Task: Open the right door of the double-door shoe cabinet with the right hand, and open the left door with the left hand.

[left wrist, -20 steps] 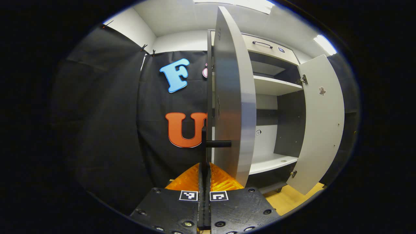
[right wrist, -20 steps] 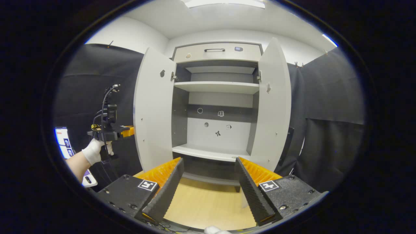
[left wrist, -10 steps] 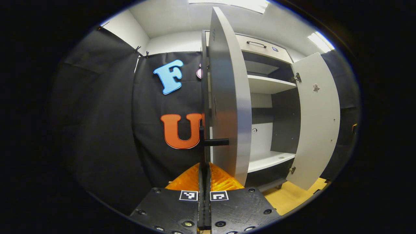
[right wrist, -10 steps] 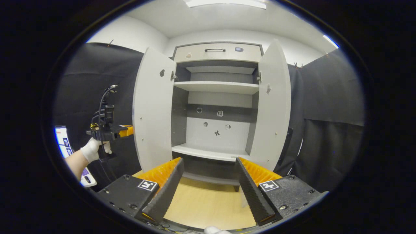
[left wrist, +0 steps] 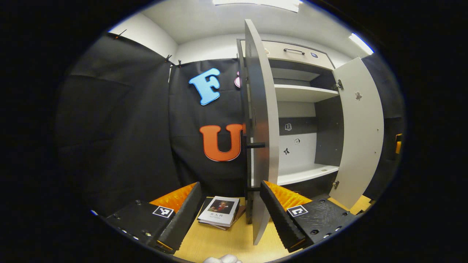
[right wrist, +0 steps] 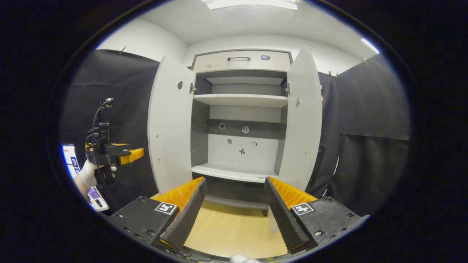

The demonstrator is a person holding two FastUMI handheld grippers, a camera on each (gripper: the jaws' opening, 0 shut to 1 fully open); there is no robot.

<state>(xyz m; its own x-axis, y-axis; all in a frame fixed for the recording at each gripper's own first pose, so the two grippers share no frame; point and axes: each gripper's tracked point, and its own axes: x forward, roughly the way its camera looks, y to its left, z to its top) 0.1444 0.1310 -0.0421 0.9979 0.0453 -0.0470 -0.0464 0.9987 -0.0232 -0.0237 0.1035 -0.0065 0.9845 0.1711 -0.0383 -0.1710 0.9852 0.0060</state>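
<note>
Both pale grey doors of the tall double-door shoe cabinet (right wrist: 239, 120) stand swung wide as I let go of the second one. A second ago my left gripper (left wrist: 230, 215) was pressed shut on the slim black bar handle (left wrist: 250, 168) of the left door (left wrist: 261, 124); now its orange-backed, black-padded fingers are spread apart and drawn back, with the handle just ahead of the right-hand pad and nothing between them. In the right gripper view the left gripper (right wrist: 128, 155) hangs clear of that door (right wrist: 170, 124), held by a white-gloved hand (right wrist: 87, 173). My right gripper (right wrist: 236, 213) is also spread and empty, facing the cabinet's bare white shelves between the left door and the open right door (right wrist: 303, 120). A small stack of books (left wrist: 219, 216) lies on the light wooden floor (left wrist: 215, 241) beside the left door's lower edge. With both doors open and released, I judge the task essentially complete.
</note>
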